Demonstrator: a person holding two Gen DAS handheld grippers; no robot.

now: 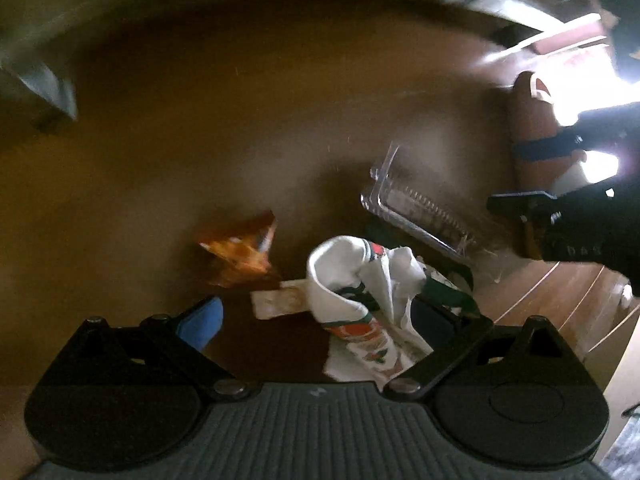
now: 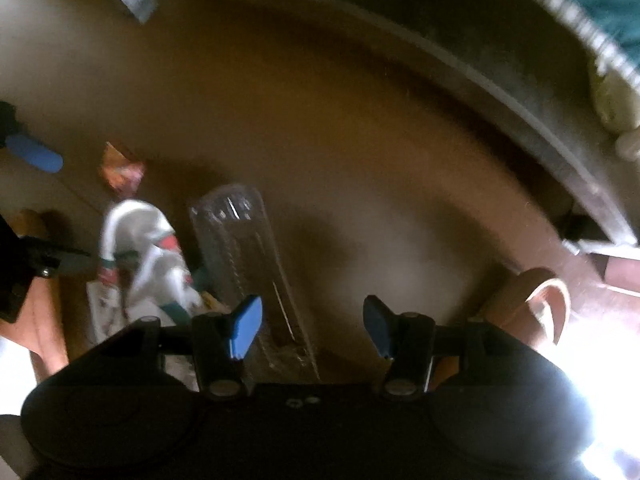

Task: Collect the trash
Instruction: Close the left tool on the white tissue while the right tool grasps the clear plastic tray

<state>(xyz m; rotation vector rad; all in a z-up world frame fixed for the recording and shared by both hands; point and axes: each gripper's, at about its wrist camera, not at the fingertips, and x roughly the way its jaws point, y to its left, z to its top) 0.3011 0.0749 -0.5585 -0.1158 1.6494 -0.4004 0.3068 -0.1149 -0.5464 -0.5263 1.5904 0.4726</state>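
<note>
Trash lies uncollected on the brown desk [image 1: 248, 128]: crumpled paper wrapper [image 1: 360, 288], orange snack bag [image 1: 240, 252], clear plastic container [image 2: 248, 264]. Left gripper [image 1: 316, 320] and right gripper [image 2: 312, 328] fingers both spread, empty

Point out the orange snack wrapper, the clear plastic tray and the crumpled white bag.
Orange snack wrapper [image 1: 240, 250]: left wrist view, middle of its crinkled face.
Clear plastic tray [image 2: 244, 248]: right wrist view, its ridged centre.
Crumpled white bag [image 1: 352, 276]: left wrist view, its folded white upper part.
</note>
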